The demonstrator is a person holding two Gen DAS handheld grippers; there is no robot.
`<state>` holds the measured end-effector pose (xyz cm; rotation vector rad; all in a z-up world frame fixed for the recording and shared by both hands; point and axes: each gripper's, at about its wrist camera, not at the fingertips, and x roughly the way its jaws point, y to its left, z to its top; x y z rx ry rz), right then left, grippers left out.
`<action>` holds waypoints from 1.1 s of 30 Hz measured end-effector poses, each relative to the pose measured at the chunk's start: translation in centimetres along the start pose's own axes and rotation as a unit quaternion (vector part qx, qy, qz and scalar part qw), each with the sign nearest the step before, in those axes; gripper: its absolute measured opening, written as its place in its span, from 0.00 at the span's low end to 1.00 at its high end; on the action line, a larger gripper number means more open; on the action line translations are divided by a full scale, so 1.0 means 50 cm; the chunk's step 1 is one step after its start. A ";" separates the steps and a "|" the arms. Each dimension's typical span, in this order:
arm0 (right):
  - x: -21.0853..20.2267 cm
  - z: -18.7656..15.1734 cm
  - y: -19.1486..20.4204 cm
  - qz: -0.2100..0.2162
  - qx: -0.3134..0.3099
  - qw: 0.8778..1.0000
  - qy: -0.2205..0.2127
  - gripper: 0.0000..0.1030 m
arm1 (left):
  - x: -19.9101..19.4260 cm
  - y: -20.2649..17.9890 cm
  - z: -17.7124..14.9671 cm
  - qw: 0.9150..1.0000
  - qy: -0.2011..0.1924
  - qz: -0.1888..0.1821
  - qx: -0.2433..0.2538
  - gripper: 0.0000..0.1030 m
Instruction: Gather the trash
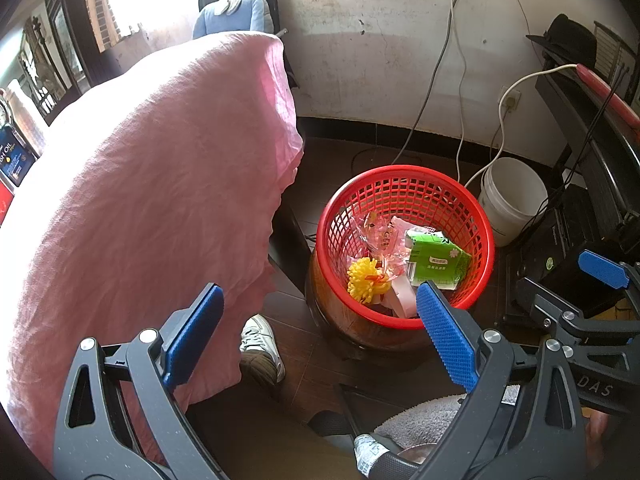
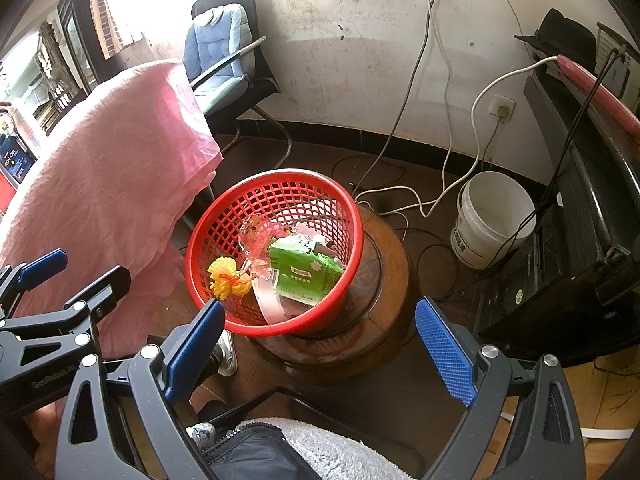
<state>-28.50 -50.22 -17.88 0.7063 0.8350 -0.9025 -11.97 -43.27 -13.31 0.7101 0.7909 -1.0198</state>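
Trash, a green paper packet [image 2: 302, 276] beside a yellow pompom [image 2: 228, 278], is seen inside the red plastic mesh basket [image 2: 200, 240] on the round wooden stool [image 2: 384, 280], ahead of both empty grippers, left [image 1: 320, 330] and right [image 2: 320, 346], jaws apart; the right seems nearer.

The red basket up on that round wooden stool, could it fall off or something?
It might. The red basket sits toward one side of the wooden stool, so a bump from the open left gripper or right gripper could tip it. The light trash inside, like the green packet, could spill. White cables on the floor could trip someone.
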 end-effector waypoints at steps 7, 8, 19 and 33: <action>0.000 0.001 -0.001 0.000 0.000 1.000 0.000 0.91 | 0.002 0.000 -0.001 1.000 0.003 -0.002 0.000 0.91; 0.000 0.001 -0.001 0.000 0.000 1.000 0.000 0.91 | 0.003 0.000 -0.001 1.000 0.003 -0.002 0.000 0.91; 0.000 -0.002 0.003 0.002 0.003 1.000 0.001 0.91 | 0.010 0.003 0.000 1.000 0.006 -0.003 -0.002 0.91; 0.008 -0.002 -0.002 0.005 0.007 1.000 0.005 0.91 | 0.014 0.008 0.006 1.000 0.001 0.002 -0.004 0.91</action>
